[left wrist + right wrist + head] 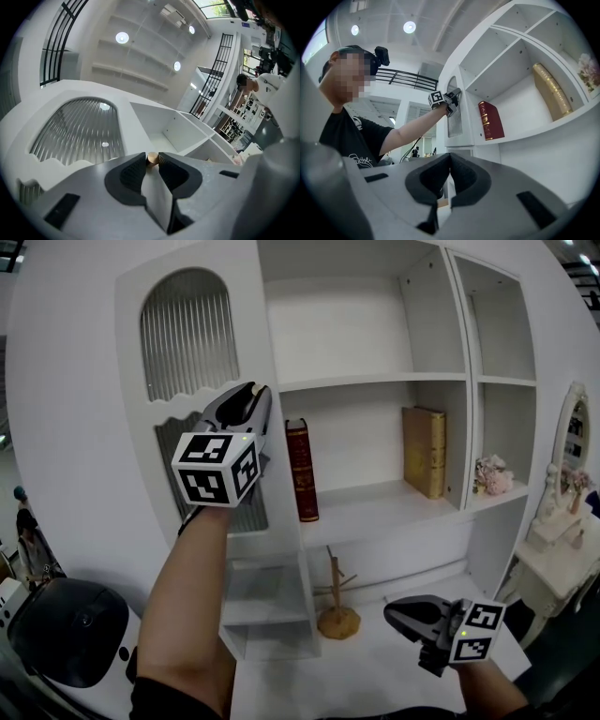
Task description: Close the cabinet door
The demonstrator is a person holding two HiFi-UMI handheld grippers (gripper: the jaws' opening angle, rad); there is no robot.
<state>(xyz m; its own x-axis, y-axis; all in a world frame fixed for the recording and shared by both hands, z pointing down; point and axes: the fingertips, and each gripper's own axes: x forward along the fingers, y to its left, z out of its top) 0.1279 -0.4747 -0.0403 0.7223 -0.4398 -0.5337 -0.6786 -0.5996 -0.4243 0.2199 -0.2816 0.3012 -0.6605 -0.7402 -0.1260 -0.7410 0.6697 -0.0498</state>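
No legible text, number or brand appears in any view. Gilt marks on the spines of the red book (301,470) and tan book (424,451) are too small to read. The white script on the black shirt (358,161) cannot be made out.

Two books stand on the middle shelf of the cabinet (375,382): one red book (301,470) at the left, one tan book (425,451) at the right. There is one bunch of flowers (491,474) in the right compartment, one wooden stand (337,610) on the near counter, one cabinet door (187,343) at the left with one knob (152,158), and one dressing table (551,554) far right.
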